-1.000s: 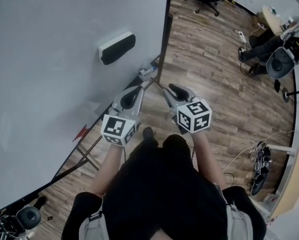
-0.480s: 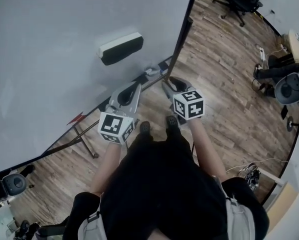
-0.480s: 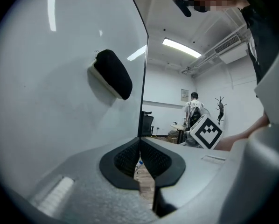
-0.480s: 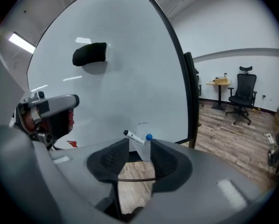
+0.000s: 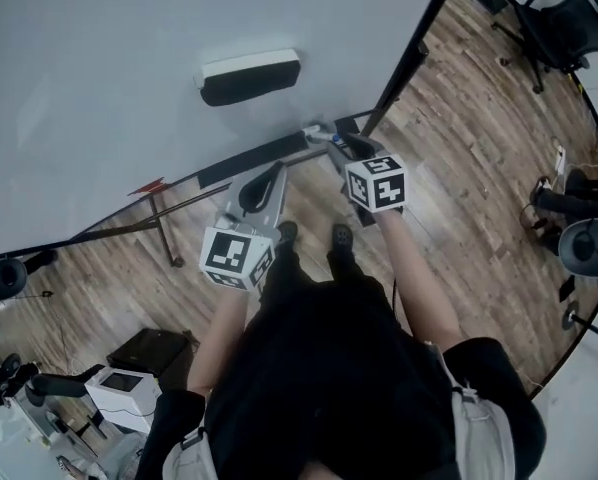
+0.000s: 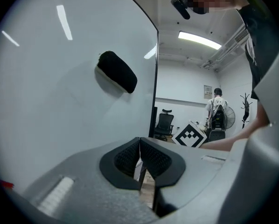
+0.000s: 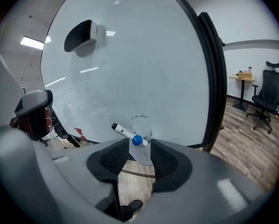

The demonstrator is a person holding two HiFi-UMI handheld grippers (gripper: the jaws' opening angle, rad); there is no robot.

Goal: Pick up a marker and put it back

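Note:
A white marker with a blue end stands between the pads of my right gripper, at the whiteboard's bottom ledge. The jaws are opening and I see almost no gap beside the marker's body. A second white marker with a black cap lies just left of it against the board. In the head view my right gripper reaches the ledge's right end, where the markers show as a pale blur. My left gripper hangs lower, off the ledge; its pads meet with nothing in them.
A black and white eraser sticks to the whiteboard above the ledge. The board's dark frame edge runs right of my right gripper. Wooden floor, an office chair and equipment lie around. A person stands far off.
My view has swung, so the board's lower edge sits higher in the picture. My right gripper has moved forward to the ledge's right end. The left gripper has stayed about where it was.

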